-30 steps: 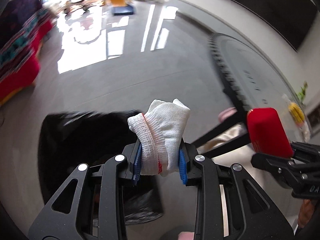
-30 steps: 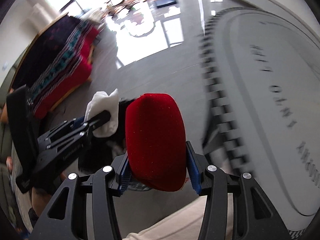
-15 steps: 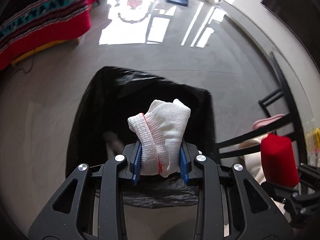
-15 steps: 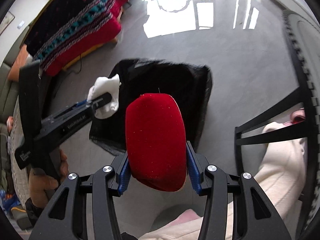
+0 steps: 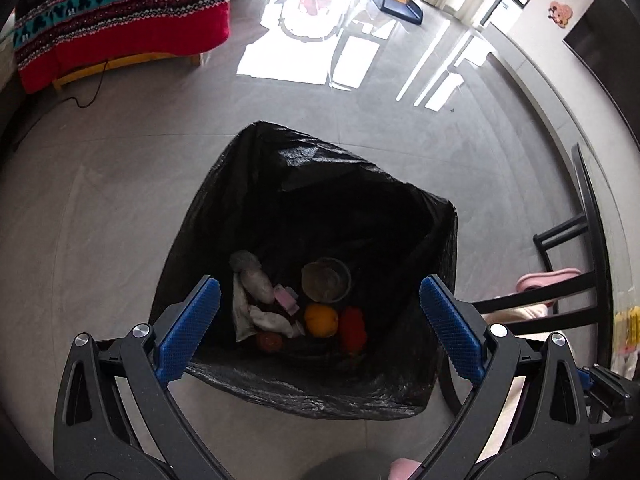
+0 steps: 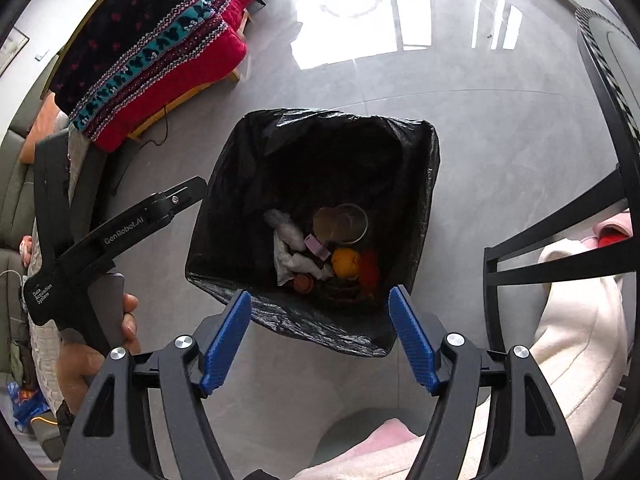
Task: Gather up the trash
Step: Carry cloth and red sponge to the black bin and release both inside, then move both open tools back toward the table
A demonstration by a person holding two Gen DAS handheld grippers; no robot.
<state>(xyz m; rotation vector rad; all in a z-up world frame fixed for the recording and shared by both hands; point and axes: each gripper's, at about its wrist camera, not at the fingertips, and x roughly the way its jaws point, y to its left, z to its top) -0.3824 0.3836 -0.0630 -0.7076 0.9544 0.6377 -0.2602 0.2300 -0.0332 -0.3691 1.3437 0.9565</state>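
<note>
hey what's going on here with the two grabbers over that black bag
A person is collecting trash with a gripper in each hand, both held above an open black trash bag on the floor. The left gripper and right gripper have both just been opening and have nothing between their jaws. At the bottom of the bag lie a white sock, a red object, an orange ball, a round container and other bits.

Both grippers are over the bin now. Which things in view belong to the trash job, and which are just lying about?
Job: black trash bag; trash in it: white cloth, red thing, orange ball, clear cup; left gripper and right gripper, both open, empty.

Lying about: patterned blanket, black chair, pink slipper.
</note>
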